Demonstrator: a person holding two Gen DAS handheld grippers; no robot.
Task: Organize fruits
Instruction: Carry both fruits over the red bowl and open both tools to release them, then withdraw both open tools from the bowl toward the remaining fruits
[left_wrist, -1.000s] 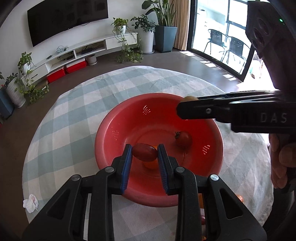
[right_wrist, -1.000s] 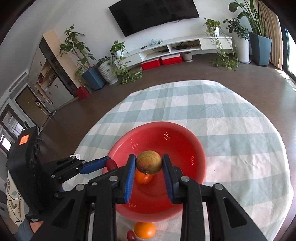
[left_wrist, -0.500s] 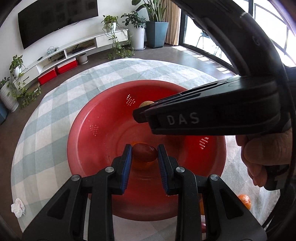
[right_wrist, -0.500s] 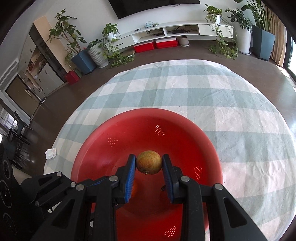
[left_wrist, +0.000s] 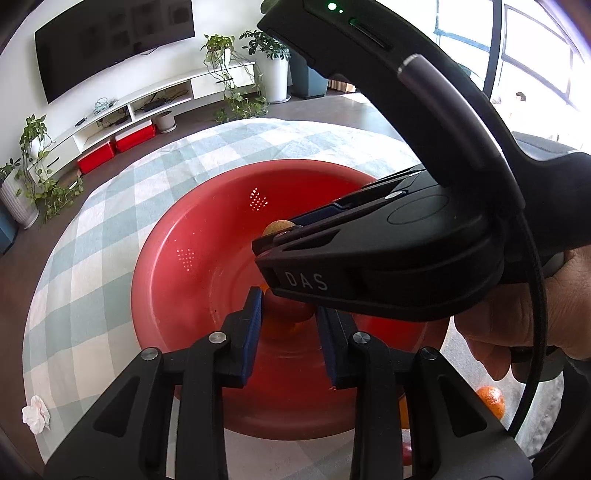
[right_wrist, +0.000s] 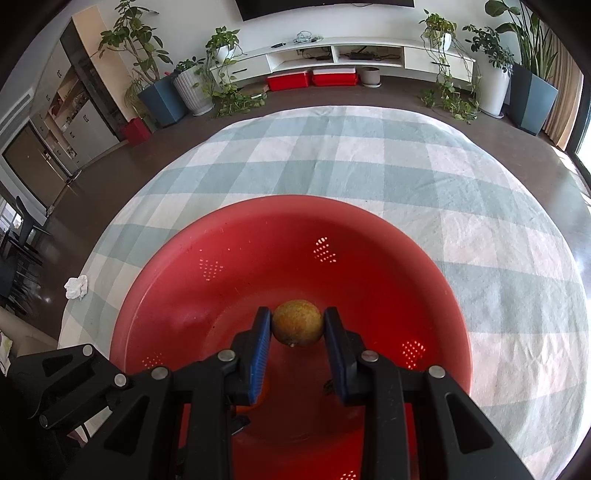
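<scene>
- Right gripper (right_wrist: 297, 325) clamped on a round yellow-brown fruit (right_wrist: 297, 322), hanging over the red colander (right_wrist: 177, 295), floor straight below.
- Left gripper (left_wrist: 289, 310): jaws have just been opening, red tomato (left_wrist: 290, 309) between the pads, probably barely gripped; partly hidden.
- Tomato is low over the colander bottom, above an orange (left_wrist: 284, 330).

Bright window daylight, sharp, fisheye-bent edges

Both wrist views close above, angled down, sharing red bowl (left_wrist: 192, 295)
</scene>
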